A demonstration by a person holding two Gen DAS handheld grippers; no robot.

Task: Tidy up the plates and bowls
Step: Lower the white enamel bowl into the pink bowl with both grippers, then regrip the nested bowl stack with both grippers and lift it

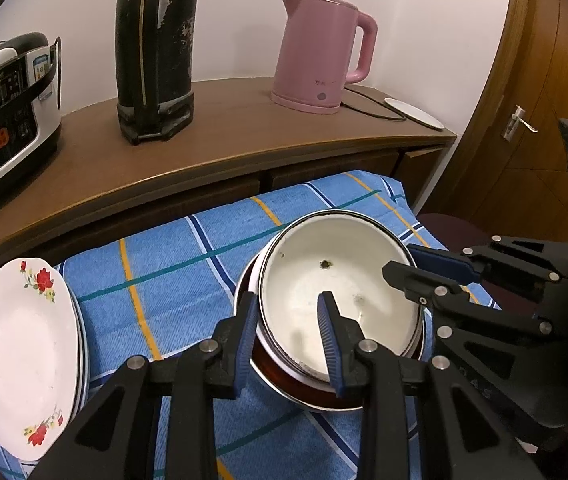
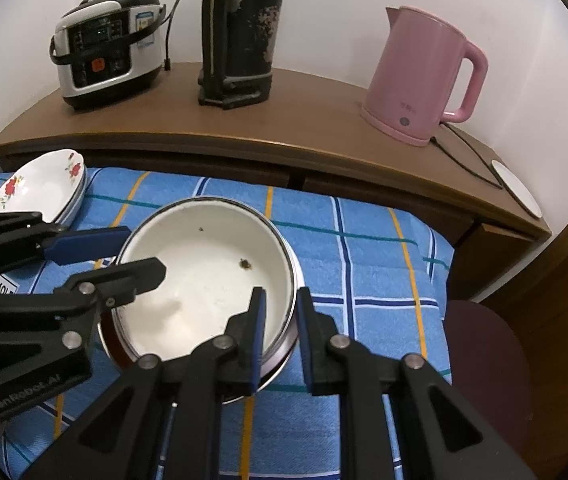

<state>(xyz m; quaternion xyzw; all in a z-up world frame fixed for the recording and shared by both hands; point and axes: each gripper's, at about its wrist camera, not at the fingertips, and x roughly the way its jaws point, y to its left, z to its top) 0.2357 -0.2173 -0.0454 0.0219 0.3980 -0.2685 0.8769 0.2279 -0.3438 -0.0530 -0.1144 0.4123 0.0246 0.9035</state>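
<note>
A white enamel bowl (image 1: 324,288) (image 2: 204,276) with dark specks inside sits nested in a steel bowl with a brown inside (image 1: 284,384) (image 2: 109,344), on the blue checked cloth. My left gripper (image 1: 286,320) (image 2: 146,250) is shut on the white bowl's rim, one finger inside and one outside. My right gripper (image 2: 282,316) (image 1: 408,264) is shut on the opposite side of the same rim. A stack of white plates with red flowers (image 1: 16,352) (image 2: 40,188) lies at the cloth's left end.
Behind the blue checked cloth (image 1: 164,280) (image 2: 364,260) a wooden cabinet (image 1: 224,148) carries a rice cooker (image 2: 104,64), a tall black flask (image 2: 240,40), a pink kettle (image 2: 424,80) and a small white saucer (image 2: 516,188). A dark red seat (image 2: 484,360) is on the right.
</note>
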